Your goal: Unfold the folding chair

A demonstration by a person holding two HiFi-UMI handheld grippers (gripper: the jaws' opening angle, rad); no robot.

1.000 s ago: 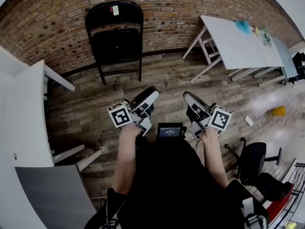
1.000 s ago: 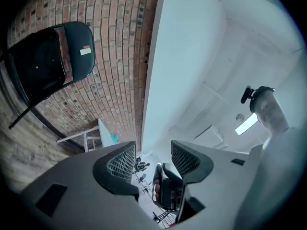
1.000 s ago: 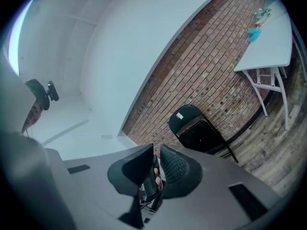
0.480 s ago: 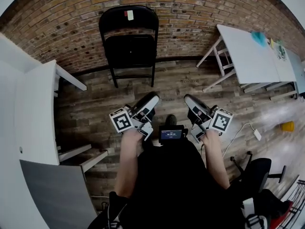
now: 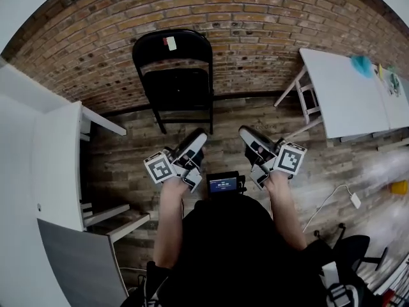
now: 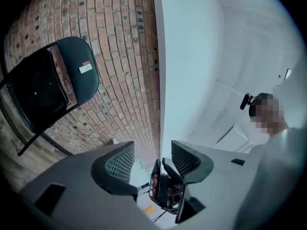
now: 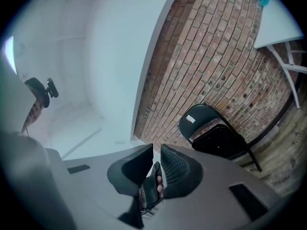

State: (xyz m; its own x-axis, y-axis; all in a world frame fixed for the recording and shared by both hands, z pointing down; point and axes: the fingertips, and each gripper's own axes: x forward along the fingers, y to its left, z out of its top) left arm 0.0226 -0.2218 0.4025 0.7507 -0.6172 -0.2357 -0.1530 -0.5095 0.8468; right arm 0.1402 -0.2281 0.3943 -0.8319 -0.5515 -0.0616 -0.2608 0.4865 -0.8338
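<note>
Unfolding about to begin: a brick wall (image 5: 255,18) and a plank floor (image 5: 128,165) frame the scene, flanked by a white table (image 5: 345,88) at the right of the head view and a second table (image 5: 57,152) at its left.

The folding chair (image 5: 176,82) stands folded flat between them. It leans upright against the brick, its seat panel tucked up under the backrest, well apart from both grippers.

The person holds the left gripper (image 5: 198,137) and the right gripper (image 5: 246,133) side by side in front of the body, both aimed toward the chair. The left jaws stand wide with nothing between them. The right jaws are all but closed and empty.

Nothing is touched yet, so the step in hand looks like the approach. It would likely go best by coming in square to the chair rather than from one side. The right jaws need to open before they reach the frame.

One sound plan is for one gripper to clamp across the top rail of the backrest and tip the frame off the wall. The other would take the seat's front edge and press it down and outward. The painted tube looks smooth, so a firm grip across it should guard against slipping. The feet may skate on the boards if pushed too fast.

A small white label (image 5: 170,43) marks the middle of the backrest.
</note>
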